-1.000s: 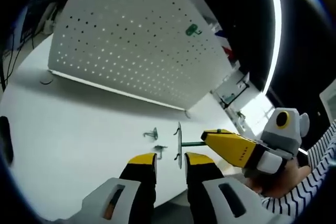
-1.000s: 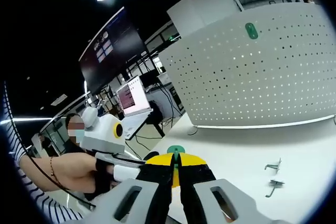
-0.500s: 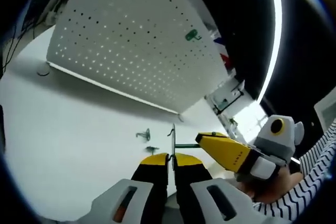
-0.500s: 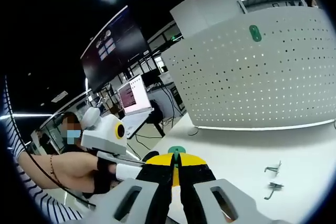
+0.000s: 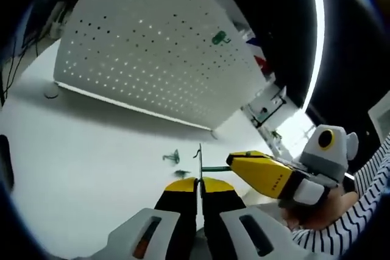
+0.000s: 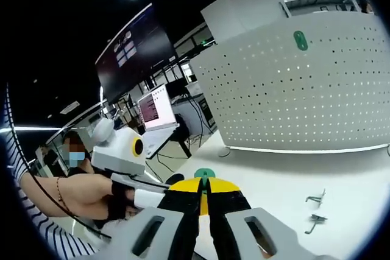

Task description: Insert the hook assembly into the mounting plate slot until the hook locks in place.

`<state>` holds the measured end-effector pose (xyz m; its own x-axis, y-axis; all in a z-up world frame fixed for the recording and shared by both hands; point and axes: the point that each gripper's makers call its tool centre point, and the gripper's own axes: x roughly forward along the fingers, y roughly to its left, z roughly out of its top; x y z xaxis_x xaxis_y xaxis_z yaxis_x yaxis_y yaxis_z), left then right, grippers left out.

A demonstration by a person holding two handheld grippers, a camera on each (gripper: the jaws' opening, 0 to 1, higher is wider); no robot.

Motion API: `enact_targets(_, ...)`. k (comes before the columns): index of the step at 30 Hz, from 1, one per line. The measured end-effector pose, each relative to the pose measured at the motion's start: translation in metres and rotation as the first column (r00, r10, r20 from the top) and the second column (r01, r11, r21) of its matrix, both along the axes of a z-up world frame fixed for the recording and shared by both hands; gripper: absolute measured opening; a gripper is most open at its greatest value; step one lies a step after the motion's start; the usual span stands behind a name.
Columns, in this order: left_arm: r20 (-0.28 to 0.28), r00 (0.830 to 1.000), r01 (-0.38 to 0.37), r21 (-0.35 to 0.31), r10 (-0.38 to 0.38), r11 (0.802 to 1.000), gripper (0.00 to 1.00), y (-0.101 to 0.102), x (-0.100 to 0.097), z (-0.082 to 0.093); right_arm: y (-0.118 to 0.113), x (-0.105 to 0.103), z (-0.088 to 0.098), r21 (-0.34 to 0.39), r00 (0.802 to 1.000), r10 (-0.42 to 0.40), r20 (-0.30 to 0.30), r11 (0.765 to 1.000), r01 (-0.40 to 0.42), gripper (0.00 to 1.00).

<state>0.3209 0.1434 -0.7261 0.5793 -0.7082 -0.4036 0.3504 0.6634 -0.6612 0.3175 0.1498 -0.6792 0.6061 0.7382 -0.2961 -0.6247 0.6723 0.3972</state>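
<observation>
The left gripper (image 5: pixel 199 182) is squeezed tight on a thin flat plate (image 5: pixel 200 161) that stands on its edge above the white table (image 5: pixel 79 144). The right gripper (image 6: pixel 204 185) is pinched on the green hook (image 6: pixel 204 175), whose rod touches the plate. Two spare hooks (image 6: pixel 315 209) lie on the table near the white pegboard (image 6: pixel 292 89)

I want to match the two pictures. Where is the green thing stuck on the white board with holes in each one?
Left gripper view: green hook, upper middle, high on the pegboard.
Right gripper view: green hook, upper right, high on the pegboard.
Shared landmark: two small metal hooks lying on the table.
</observation>
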Motion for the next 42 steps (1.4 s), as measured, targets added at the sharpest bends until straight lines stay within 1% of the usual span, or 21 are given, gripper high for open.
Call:
enact_targets(2, 0.008, 1.0, 0.008, 0.025, -0.008, 1.0, 0.01, 0.001, 0.001, 0.0, -0.001, 0.001, 0.0, 0.014, 1.0, 0.002, -0.019, 1.0, -0.001, 0.0)
enact_targets(4, 0.076, 0.996, 0.03, 0.148, -0.042, 0.989, 0.01, 0.006, 0.003, 0.001, -0.003, 0.001, 0.004, 0.024, 1.0, -0.006, -0.02, 1.0, 0.006, 0.01)
enact_targets(6, 0.126, 0.99, 0.028, 0.206, -0.055, 0.978, 0.01, 0.007, 0.006, 0.005, -0.004, 0.001, 0.012, 0.062, 1.0, -0.008, -0.016, 0.998, 0.009, 0.05)
enact_targets(10, 0.137, 0.99, 0.002, 0.166, -0.026, 0.986, 0.01, 0.008, 0.011, 0.014, -0.003, 0.0, 0.019, 0.072, 1.0, -0.002, -0.02, 0.997, 0.003, 0.08)
enact_targets(12, 0.139, 0.99, -0.002, 0.164, -0.021, 0.986, 0.01, 0.008, 0.012, 0.015, -0.003, 0.0, 0.019, 0.079, 1.0, -0.004, -0.026, 0.997, 0.006, 0.08)
enact_targets(15, 0.17, 0.985, -0.009, 0.151, -0.017, 0.988, 0.01, 0.006, 0.012, 0.022, -0.003, 0.002, 0.017, 0.09, 0.999, -0.007, -0.046, 0.996, 0.012, 0.08)
enact_targets(17, 0.204, 0.979, -0.007, 0.172, -0.028, 0.985, 0.01, 0.006, 0.013, 0.024, -0.003, 0.002, 0.017, 0.099, 0.998, -0.007, -0.057, 0.995, 0.012, 0.08)
enact_targets(20, 0.227, 0.973, 0.003, 0.193, -0.048, 0.981, 0.01, 0.004, 0.011, 0.026, 0.001, 0.002, 0.017, 0.097, 0.998, 0.001, -0.06, 0.995, 0.005, 0.08)
enact_targets(24, 0.273, 0.961, -0.005, 0.202, -0.051, 0.979, 0.01, 0.003, 0.012, 0.031, 0.003, 0.003, 0.018, 0.095, 0.999, 0.003, -0.054, 0.995, 0.003, 0.07)
enact_targets(26, 0.284, 0.957, -0.001, 0.209, -0.06, 0.978, 0.01, 0.001, 0.011, 0.032, 0.004, 0.004, 0.019, 0.098, 0.999, 0.002, -0.047, 0.995, 0.003, 0.05)
enact_targets(28, 0.31, 0.947, 0.007, 0.236, -0.082, 0.972, 0.01, 0.0, 0.011, 0.033, 0.004, 0.005, 0.021, 0.099, 0.999, -0.004, -0.039, 0.995, 0.008, 0.05)
enact_targets(31, 0.323, 0.943, 0.0, 0.238, -0.079, 0.971, 0.01, 0.0, 0.012, 0.037, 0.003, 0.005, 0.019, 0.087, 0.999, -0.007, -0.037, 0.996, 0.01, 0.02)
enact_targets(32, 0.325, 0.943, -0.003, 0.242, -0.079, 0.97, 0.01, 0.0, 0.012, 0.039, 0.003, 0.003, 0.019, 0.093, 0.999, -0.019, -0.048, 0.995, 0.023, 0.02)
enact_targets(34, 0.331, 0.939, 0.005, 0.25, -0.09, 0.968, 0.01, -0.003, 0.012, 0.043, 0.002, 0.003, 0.023, 0.088, 0.999, -0.025, -0.021, 0.996, 0.027, 0.01)
enact_targets(35, 0.348, 0.933, 0.004, 0.252, -0.094, 0.968, 0.01, -0.004, 0.013, 0.047, -0.001, 0.005, 0.03, 0.072, 0.999, -0.031, 0.034, 0.997, 0.028, 0.01)
enact_targets(36, 0.358, 0.929, 0.004, 0.253, -0.097, 0.967, 0.01, -0.006, 0.013, 0.05, -0.002, 0.005, 0.033, 0.065, 0.998, -0.032, 0.056, 0.997, 0.028, 0.01)
enact_targets(37, 0.372, 0.923, 0.004, 0.251, -0.101, 0.968, 0.01, -0.007, 0.015, 0.054, -0.002, 0.005, 0.035, 0.07, 0.998, -0.037, 0.057, 0.997, 0.033, 0.01)
enact_targets(39, 0.383, 0.918, 0.003, 0.252, -0.102, 0.968, 0.01, -0.008, 0.017, 0.057, -0.004, 0.007, 0.038, 0.089, 0.998, -0.048, 0.052, 0.995, 0.043, 0.01)
enact_targets(40, 0.382, 0.918, 0.006, 0.257, -0.108, 0.966, 0.01, -0.008, 0.017, 0.056, -0.004, 0.008, 0.037, 0.102, 0.998, -0.05, 0.028, 0.994, 0.047, 0.0)
enact_targets(41, 0.371, 0.923, 0.01, 0.251, -0.105, 0.968, 0.01, -0.007, 0.017, 0.054, -0.005, 0.009, 0.036, 0.101, 0.998, -0.049, 0.026, 0.994, 0.046, 0.0)
enact_targets(42, 0.373, 0.922, 0.013, 0.244, -0.106, 0.97, 0.02, -0.007, 0.017, 0.054, -0.005, 0.009, 0.036, 0.102, 0.998, -0.049, 0.024, 0.994, 0.047, 0.0)
